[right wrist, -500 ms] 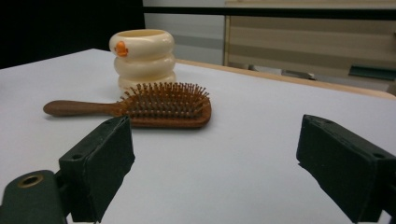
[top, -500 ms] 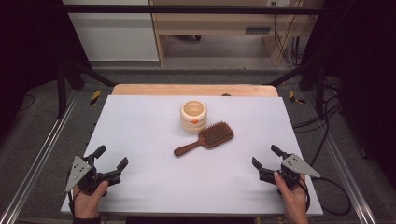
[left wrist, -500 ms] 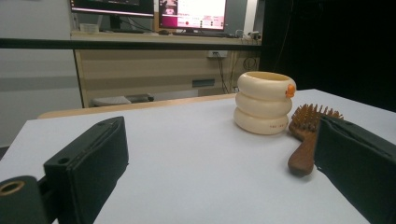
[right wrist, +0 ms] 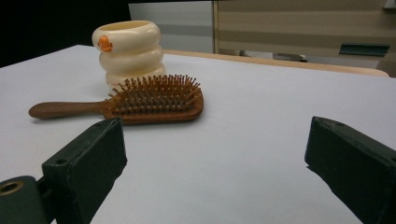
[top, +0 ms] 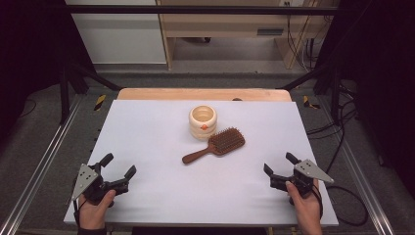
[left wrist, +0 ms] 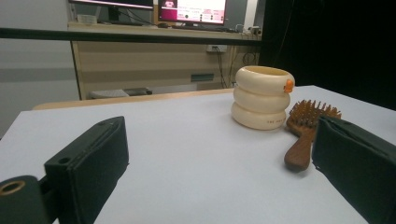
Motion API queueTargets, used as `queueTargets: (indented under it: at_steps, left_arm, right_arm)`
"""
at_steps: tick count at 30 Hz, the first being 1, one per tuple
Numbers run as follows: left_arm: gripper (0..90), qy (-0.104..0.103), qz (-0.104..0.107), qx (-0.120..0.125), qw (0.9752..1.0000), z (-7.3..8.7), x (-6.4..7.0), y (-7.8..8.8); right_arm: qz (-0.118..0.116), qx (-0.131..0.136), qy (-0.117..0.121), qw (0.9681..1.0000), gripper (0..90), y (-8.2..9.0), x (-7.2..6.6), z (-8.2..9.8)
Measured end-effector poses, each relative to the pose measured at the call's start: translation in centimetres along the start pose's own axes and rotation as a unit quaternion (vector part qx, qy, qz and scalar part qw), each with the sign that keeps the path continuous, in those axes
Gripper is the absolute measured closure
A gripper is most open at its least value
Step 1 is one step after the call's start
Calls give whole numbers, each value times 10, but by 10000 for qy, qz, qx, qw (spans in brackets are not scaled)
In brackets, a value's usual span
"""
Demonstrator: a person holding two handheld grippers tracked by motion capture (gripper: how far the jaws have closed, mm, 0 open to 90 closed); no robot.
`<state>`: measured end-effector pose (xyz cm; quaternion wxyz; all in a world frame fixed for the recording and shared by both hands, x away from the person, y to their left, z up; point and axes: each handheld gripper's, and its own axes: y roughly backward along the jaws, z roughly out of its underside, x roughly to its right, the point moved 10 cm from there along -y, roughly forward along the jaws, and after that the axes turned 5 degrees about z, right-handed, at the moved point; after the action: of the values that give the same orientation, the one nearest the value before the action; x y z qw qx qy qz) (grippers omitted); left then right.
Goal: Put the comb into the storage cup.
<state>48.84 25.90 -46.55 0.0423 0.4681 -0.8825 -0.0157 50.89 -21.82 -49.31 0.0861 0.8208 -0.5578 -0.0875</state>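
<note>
Hairbrush (top: 216,146) beside the cream cup (top: 202,121), bristles up.
Its handle slants from the cup toward me; my left hand-held gripper (top: 119,171) and right hand-held gripper (top: 280,165) are both spread, well short of it.

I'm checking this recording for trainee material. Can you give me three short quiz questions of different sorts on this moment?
1. True or false: the hairbrush lies bristles up on the white table.
2. What stands just behind the brush head? A) a glass bottle B) a cream ribbed cup C) a metal bowl
3. Fill in: the jaws of the left gripper and the right gripper are both ____.

Key: 1 true. 2 B. 3 open, with nothing between them.
</note>
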Motion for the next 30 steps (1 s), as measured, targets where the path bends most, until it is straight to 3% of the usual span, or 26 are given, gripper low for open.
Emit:
queueTargets:
  at_steps: [3,8,10,11,12,15,17,20,24,25,27,28,30]
  left_arm:
    - [38,24,3,3,10000,1,0,0]
    - [40,18,35,-17,10000,1,1,-1]
    - [41,4,53,-31,10000,2,2,-1]
    - [41,4,53,-31,10000,2,2,-1]
    - [41,-9,59,-35,10000,2,3,-2]
    - [41,-35,69,-61,10000,2,4,-2]
    - [42,-30,69,-71,9999,3,4,-2]
    - [43,-24,61,-107,9999,4,3,-3]
    - [46,-17,70,-108,9999,4,4,-3]
    - [46,-15,70,-108,9999,4,4,-3]
    - [46,-10,75,-108,9999,4,4,-3]
    - [46,-5,82,-108,9999,5,4,-3]
    - [46,0,86,-108,9999,5,4,-4]
  right_arm:
    - [-35,-74,0,10000,56,-2,-3,-1]
    - [-71,-428,34,9991,65,-4,-8,-2]
    - [-166,-596,275,9977,72,-5,-17,-5]
    - [-166,-596,275,9977,72,-5,-17,-5]
    - [-113,-793,527,9954,107,-7,-19,-6]
    - [-84,-894,602,9941,132,-9,-20,-9]
    - [-67,-1026,577,9930,216,-14,-19,-16]
    - [-11,-1183,609,9911,252,-18,-18,-19]
    - [96,-1516,997,9834,366,-29,-17,-26]
    - [96,-1516,997,9834,366,-29,-17,-26]
    - [103,-1560,1068,9819,424,-32,-16,-32]
    - [108,-1568,1130,9811,494,-34,-15,-39]
    - [112,-1577,1154,9807,529,-36,-14,-41]
